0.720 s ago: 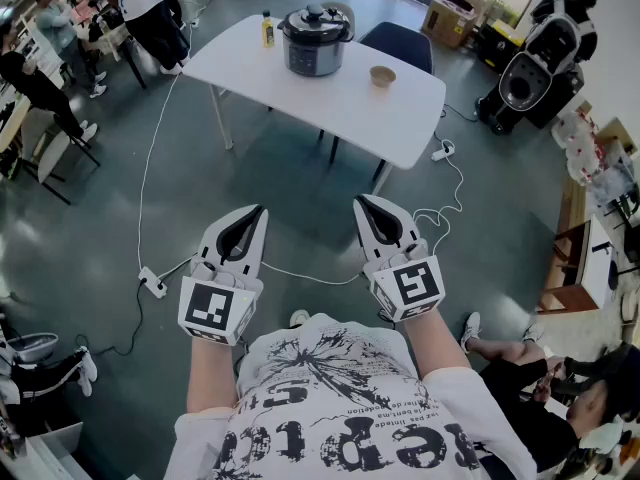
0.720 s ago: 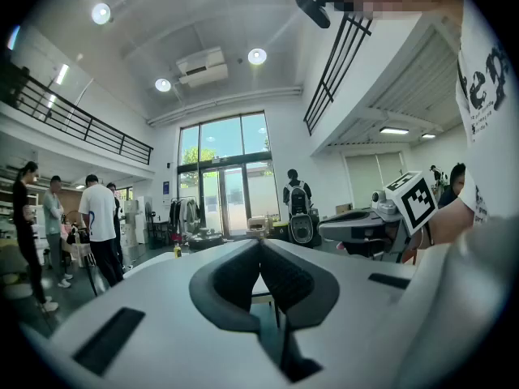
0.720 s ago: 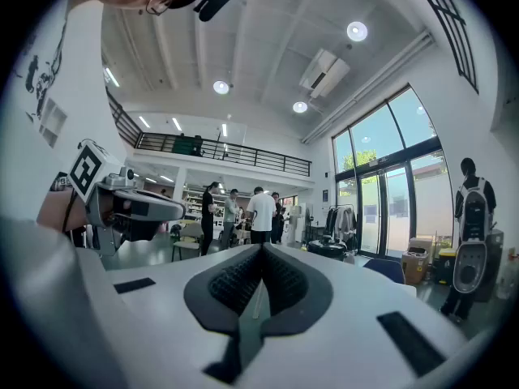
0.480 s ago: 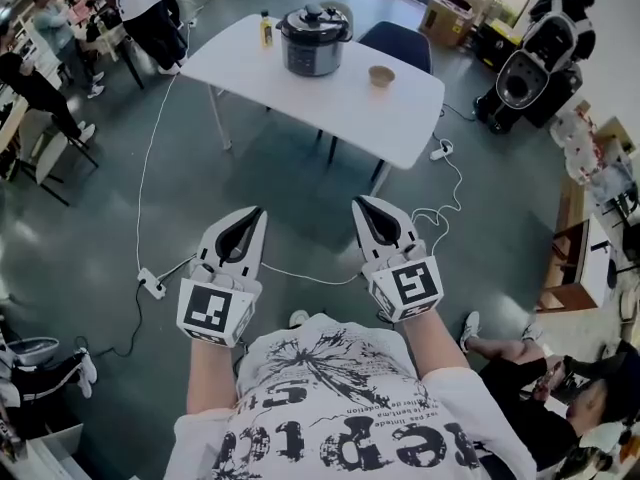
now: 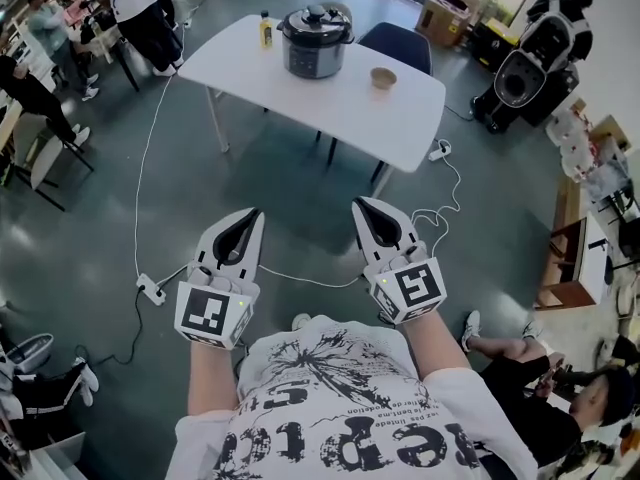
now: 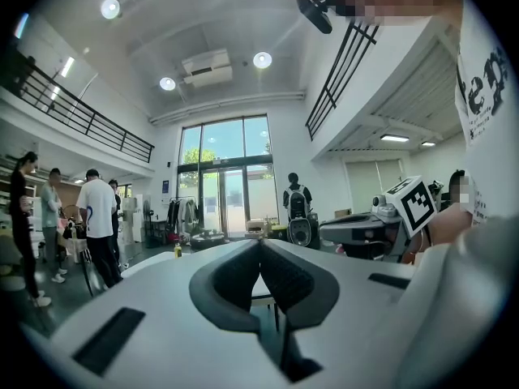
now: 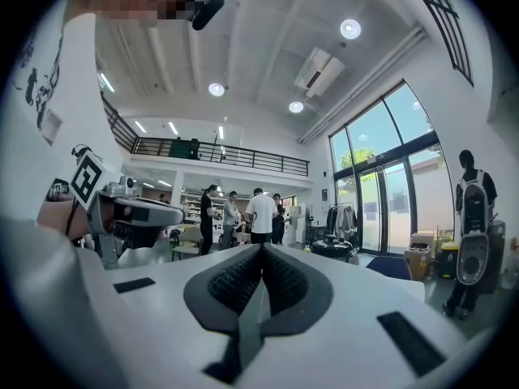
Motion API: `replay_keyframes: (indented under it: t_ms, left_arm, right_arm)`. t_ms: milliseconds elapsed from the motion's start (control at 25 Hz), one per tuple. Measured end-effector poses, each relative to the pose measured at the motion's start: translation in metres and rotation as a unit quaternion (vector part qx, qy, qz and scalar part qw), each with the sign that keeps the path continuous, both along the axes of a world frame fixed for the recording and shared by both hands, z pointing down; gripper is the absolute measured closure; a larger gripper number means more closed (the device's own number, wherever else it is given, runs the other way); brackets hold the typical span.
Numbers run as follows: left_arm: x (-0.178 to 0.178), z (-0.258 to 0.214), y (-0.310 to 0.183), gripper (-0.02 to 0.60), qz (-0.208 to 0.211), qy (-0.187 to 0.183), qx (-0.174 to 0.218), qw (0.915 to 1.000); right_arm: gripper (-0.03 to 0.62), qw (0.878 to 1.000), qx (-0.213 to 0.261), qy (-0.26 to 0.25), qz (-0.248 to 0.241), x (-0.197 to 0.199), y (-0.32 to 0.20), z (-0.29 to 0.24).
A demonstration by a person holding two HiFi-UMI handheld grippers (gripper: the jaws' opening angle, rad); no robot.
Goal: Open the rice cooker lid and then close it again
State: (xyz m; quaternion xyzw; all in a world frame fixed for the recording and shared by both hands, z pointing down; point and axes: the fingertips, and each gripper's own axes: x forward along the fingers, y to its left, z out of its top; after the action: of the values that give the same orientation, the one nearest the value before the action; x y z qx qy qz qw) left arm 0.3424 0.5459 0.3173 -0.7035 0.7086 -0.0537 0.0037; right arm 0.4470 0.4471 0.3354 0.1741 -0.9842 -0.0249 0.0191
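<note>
While left gripper (image 5: pixel 257 212), right gripper (image 5: pixel 359 204) closed, empty: rice cooker (image 5: pixel 314 50) upright, lid (image 5: pixel 316 21) atop.

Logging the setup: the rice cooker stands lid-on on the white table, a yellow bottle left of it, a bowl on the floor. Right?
No: the head view shows the bowl on the white table, right of the rice cooker. The rest holds.

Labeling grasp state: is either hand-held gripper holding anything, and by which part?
Nothing held. Left hand-held gripper and right hand-held gripper are both shut and empty; the rice cooker sits far off, untouched.
</note>
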Motion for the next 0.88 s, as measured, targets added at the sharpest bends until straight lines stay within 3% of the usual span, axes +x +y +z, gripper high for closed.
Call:
replay_keyframes:
  t_ms: [80,120,160,200,320,560,880]
  left_arm:
    - [-0.012,0.000,-0.003,0.568,0.002,0.002,0.001,1.0000]
    - [-0.018,0.002,-0.002,0.568,0.001,0.003,0.001,1.0000]
    - [-0.022,0.005,0.000,0.568,0.000,0.003,0.001,1.0000]
    - [-0.026,0.008,0.003,0.568,-0.001,0.004,0.001,1.0000]
    - [-0.046,0.013,0.004,0.568,-0.008,0.006,-0.001,1.0000]
    - [-0.087,0.025,-0.015,0.568,-0.026,0.013,-0.006,0.9995]
    - [-0.152,0.033,-0.095,0.568,-0.062,-0.001,-0.005,0.9981]
  right_arm:
    - [0.565,1.000,0.007,-0.003,0.007,-0.012,-0.005,-0.003]
    - [0.474,1.000,0.009,-0.006,0.004,-0.018,-0.005,-0.003]
    - [0.315,1.000,0.010,-0.011,0.000,-0.024,-0.004,-0.002]
    - [0.202,1.000,0.011,-0.017,-0.001,-0.030,-0.003,-0.001]
    - [0.058,0.999,0.015,-0.041,0.012,-0.046,-0.008,-0.004]
    - [0.025,0.998,-0.047,-0.031,0.013,-0.088,-0.045,0.017]
    - [0.010,0.998,-0.056,-0.011,-0.034,-0.169,-0.129,0.037]
